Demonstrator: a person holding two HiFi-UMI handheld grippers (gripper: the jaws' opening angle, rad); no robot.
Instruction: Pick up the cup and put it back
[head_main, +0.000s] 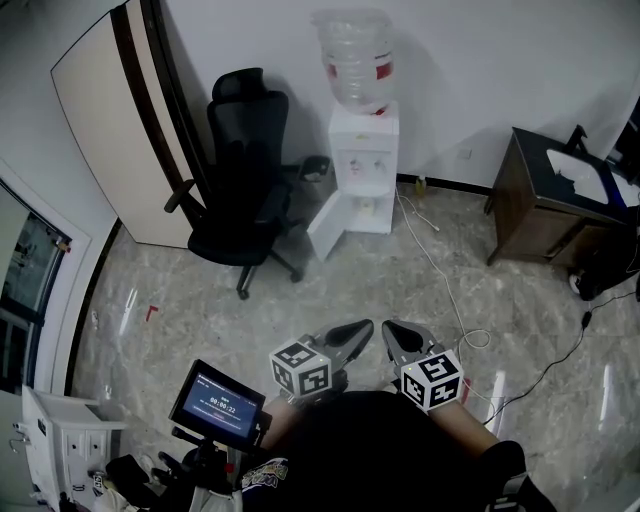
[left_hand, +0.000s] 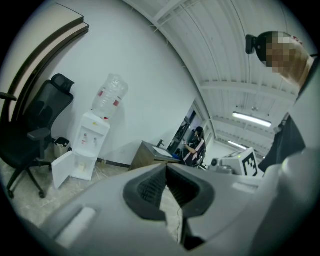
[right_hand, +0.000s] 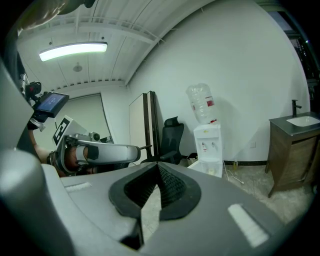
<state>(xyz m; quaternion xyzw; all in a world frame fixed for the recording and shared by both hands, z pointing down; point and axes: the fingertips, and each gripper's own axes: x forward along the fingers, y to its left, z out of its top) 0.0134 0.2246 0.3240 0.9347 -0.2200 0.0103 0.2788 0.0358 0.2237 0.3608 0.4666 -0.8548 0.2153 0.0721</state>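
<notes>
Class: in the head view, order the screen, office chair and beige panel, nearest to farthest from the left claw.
1. Screen, lower left of the left claw.
2. Office chair, ahead, left.
3. Beige panel, behind the chair, by the wall.

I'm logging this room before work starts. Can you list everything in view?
water dispenser: one, white, far wall, lower door open
bottle: one, clear, atop the dispenser
office chair: one, black, left of the dispenser
cabinet: one, dark brown, right side by the wall
cable: one, white, across the floor
screen: one, black, lit, lower left
left claw: one, grey, shut, empty, bottom centre
right claw: one, grey, shut, empty, beside the left
</notes>
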